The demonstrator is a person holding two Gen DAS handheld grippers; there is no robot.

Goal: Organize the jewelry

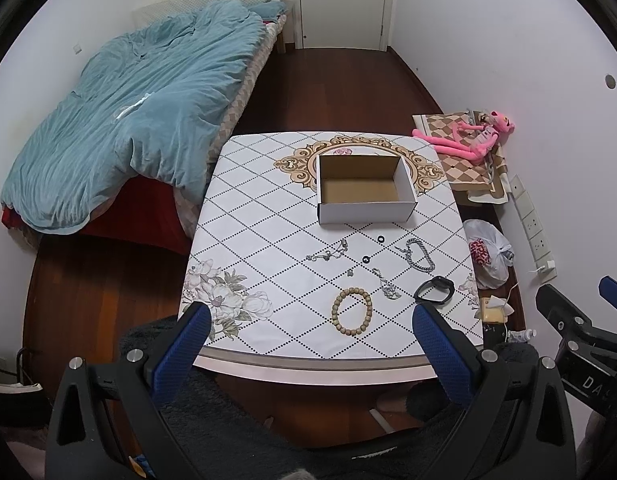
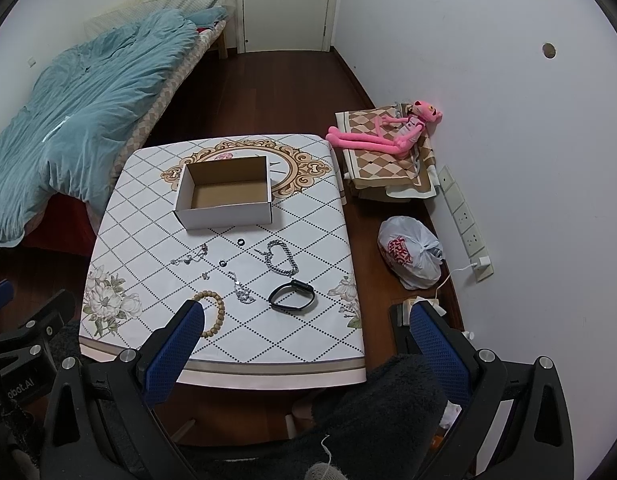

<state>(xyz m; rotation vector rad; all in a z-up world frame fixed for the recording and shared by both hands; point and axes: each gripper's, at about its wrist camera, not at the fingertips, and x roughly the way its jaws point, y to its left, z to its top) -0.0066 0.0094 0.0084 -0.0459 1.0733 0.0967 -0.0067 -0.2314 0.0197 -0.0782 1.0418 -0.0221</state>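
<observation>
An open cardboard box (image 1: 364,189) (image 2: 227,195), empty, stands on the far half of the patterned table (image 1: 268,240) (image 2: 316,320). In front of it lie a wooden bead bracelet (image 1: 351,311) (image 2: 216,312), a black wristband (image 1: 434,291) (image 2: 291,297), a heavy silver chain (image 1: 420,255) (image 2: 283,257), two thin silver chains (image 1: 330,254) (image 1: 387,285), a small charm (image 1: 350,273) and two small dark rings (image 1: 380,238) (image 1: 366,259). My left gripper (image 1: 314,320) is open and empty above the table's near edge. My right gripper (image 2: 306,322) is open and empty, also at the near edge.
A bed with a blue quilt (image 1: 140,104) lies left of the table. A pink plush toy (image 2: 388,130) rests on folded cloth at the right wall. A white plastic bag (image 2: 412,254) and a power strip (image 2: 464,216) sit on the floor at the right.
</observation>
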